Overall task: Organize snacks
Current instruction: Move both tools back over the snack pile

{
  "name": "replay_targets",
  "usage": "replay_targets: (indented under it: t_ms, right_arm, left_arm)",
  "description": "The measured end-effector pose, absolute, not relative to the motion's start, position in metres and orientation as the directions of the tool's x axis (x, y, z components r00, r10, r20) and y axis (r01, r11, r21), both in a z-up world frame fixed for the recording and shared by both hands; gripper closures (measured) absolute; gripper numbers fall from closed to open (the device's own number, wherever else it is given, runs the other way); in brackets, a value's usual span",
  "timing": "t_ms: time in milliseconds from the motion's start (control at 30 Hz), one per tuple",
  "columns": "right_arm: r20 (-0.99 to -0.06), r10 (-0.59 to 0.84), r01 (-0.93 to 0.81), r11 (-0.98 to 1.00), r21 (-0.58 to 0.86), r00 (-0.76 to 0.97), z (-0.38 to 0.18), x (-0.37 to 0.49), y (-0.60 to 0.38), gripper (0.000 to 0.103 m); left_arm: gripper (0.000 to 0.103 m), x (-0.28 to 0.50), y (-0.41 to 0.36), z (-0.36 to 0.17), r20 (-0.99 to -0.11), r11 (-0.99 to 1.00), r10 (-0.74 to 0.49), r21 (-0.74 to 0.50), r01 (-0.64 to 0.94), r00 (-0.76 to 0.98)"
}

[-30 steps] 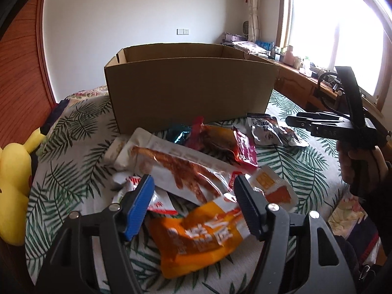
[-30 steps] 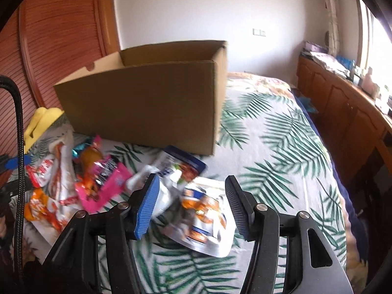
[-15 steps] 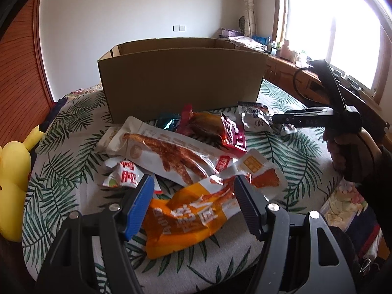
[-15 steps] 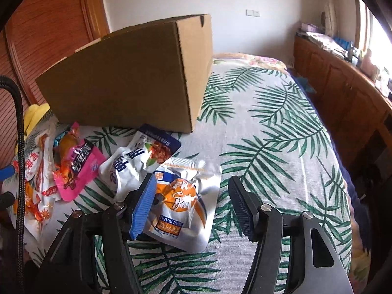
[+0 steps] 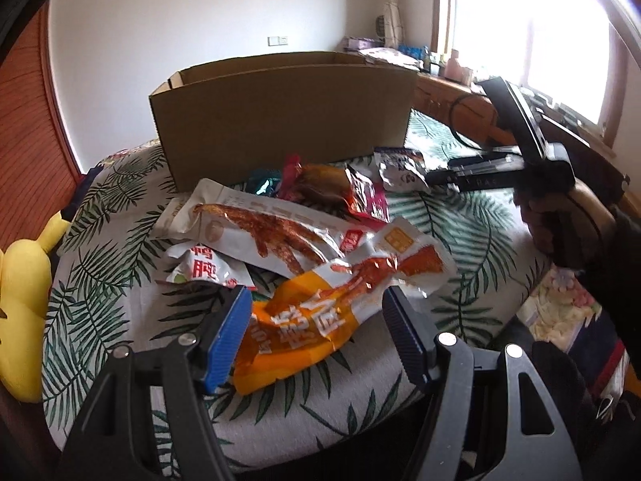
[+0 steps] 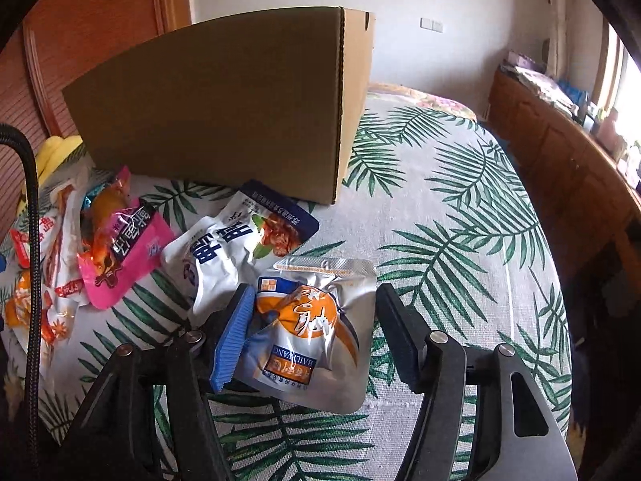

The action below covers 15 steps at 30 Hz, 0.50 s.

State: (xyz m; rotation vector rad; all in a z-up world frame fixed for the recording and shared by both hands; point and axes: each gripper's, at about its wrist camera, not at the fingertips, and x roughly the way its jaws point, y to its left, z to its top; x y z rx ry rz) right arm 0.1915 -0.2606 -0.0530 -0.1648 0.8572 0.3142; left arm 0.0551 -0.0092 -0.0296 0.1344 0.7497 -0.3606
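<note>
Snack packets lie on a palm-leaf bed cover (image 6: 440, 220) in front of an open cardboard box (image 5: 280, 120) (image 6: 224, 112). My left gripper (image 5: 316, 300) hangs open just above an orange packet (image 5: 304, 320); its pads do not touch it. Behind that packet are a long white packet of chicken feet (image 5: 272, 228), a pink-red packet (image 5: 340, 188) and a small white packet (image 5: 204, 268). My right gripper (image 6: 315, 296) straddles a silver-and-orange pouch (image 6: 316, 332). The blue pad is at the pouch's left edge and the black pad stands off it. A white-and-blue pouch (image 6: 236, 240) lies just behind.
A yellow plush toy (image 5: 20, 300) sits at the bed's left side by a wooden wall. A wooden cabinet (image 6: 581, 168) runs along the window on the right. A hand (image 5: 561, 220) holds the right gripper at the right of the left wrist view. The bed's near edge is close below both grippers.
The right gripper has come down and closer to the silver pouch, which now lies between its slightly wider jaws. The left gripper has drawn back a little from the pile, still open.
</note>
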Motion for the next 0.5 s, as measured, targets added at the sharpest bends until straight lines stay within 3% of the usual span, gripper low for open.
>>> replay_targets:
  t_ms: [500]
  right_arm:
    - [-0.765,0.206,-0.337,0.941,-0.016,0.611,-0.053,0.194,-0.262,0.038]
  left_arm:
    - [0.035,0.073,-0.041,-0.045,-0.746,0.890,-0.236,0.091,0.446,0.623]
